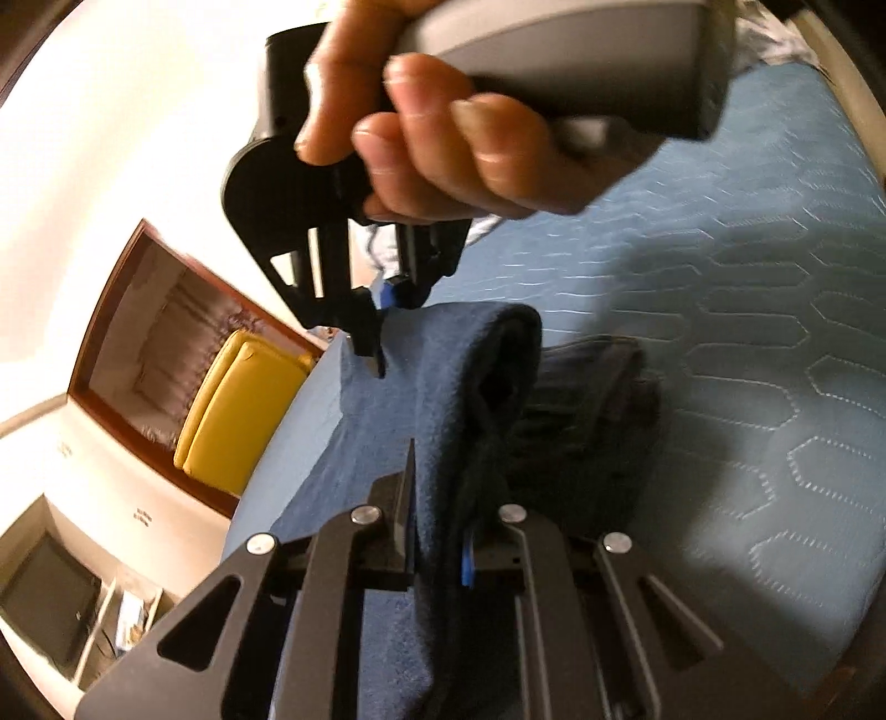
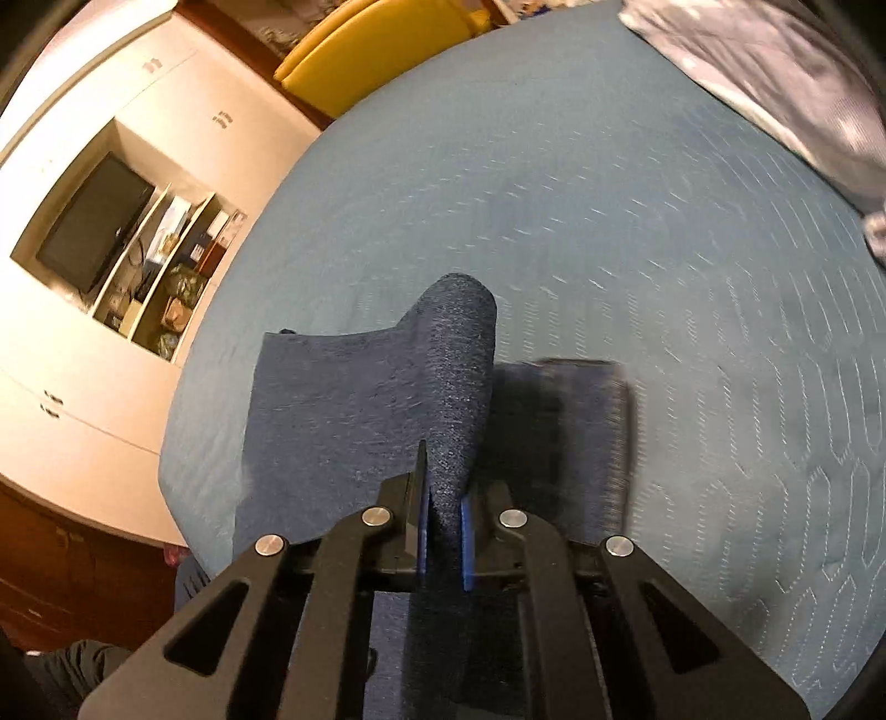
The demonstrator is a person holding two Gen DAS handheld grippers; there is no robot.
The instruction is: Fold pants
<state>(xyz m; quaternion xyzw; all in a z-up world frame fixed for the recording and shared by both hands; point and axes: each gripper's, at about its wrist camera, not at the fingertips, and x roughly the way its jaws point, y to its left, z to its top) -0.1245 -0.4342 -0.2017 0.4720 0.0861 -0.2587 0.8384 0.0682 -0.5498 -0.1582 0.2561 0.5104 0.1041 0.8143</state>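
Dark blue pants [image 1: 443,399] lie partly folded on a blue quilted bed [image 1: 747,332]. My left gripper [image 1: 437,548] is shut on a raised fold of the pants and holds it above the bed. In the left wrist view the right gripper [image 1: 387,327], held by a hand [image 1: 443,144], pinches the far edge of the same raised fold. In the right wrist view my right gripper [image 2: 443,543] is shut on the pants [image 2: 387,399], which arch up over the flat layer below. The lower layer's hem [image 2: 614,437] lies to the right.
A yellow chair [image 1: 232,410] stands past the bed's edge, also in the right wrist view [image 2: 376,50]. White cabinets with a dark monitor [image 2: 94,221] and shelves are at left. A pale patterned cloth [image 2: 775,72] lies at the bed's far right.
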